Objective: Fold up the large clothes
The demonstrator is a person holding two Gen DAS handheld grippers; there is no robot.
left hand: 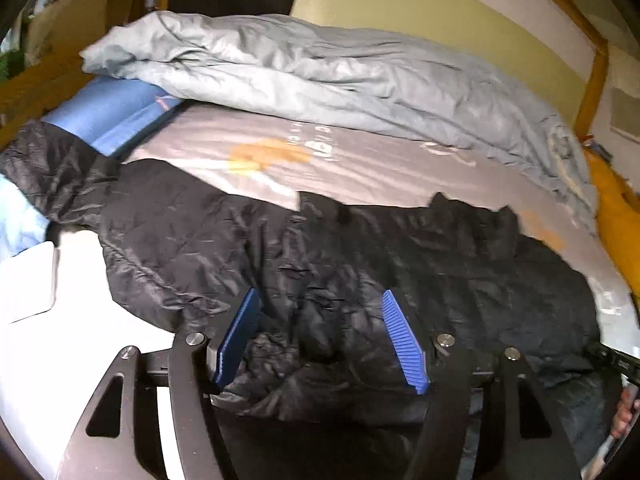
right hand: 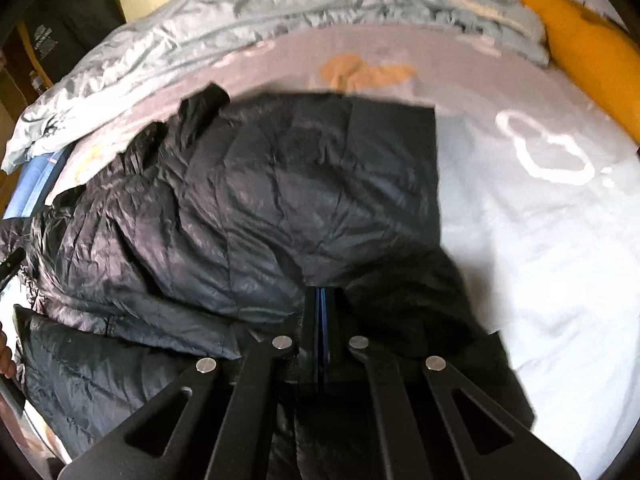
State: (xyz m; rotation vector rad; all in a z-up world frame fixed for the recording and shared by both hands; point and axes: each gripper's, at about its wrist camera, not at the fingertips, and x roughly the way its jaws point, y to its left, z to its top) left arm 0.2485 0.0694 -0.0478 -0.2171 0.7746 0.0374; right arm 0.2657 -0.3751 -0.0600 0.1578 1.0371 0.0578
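Left gripper [left hand: 320, 300] jaws apart over black puffer jacket [left hand: 360, 260], right gripper [right hand: 322, 300] pinching its fabric, no legible writing.

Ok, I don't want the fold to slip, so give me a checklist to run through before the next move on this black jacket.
1. Right gripper shut on the black puffer jacket: ok, pads pressed together at the fabric, though the pinched cloth itself is hard to see.
2. Left gripper gripping fabric: not ok, it is open over the jacket.
3. Jacket lying on the bed sheet: ok.
4. Blue-grey duvet apart from the jacket: ok, bunched behind it.
5. Sleeve tucked in: not ok, stretched out leftwards.
6. Zip closed: cannot tell.
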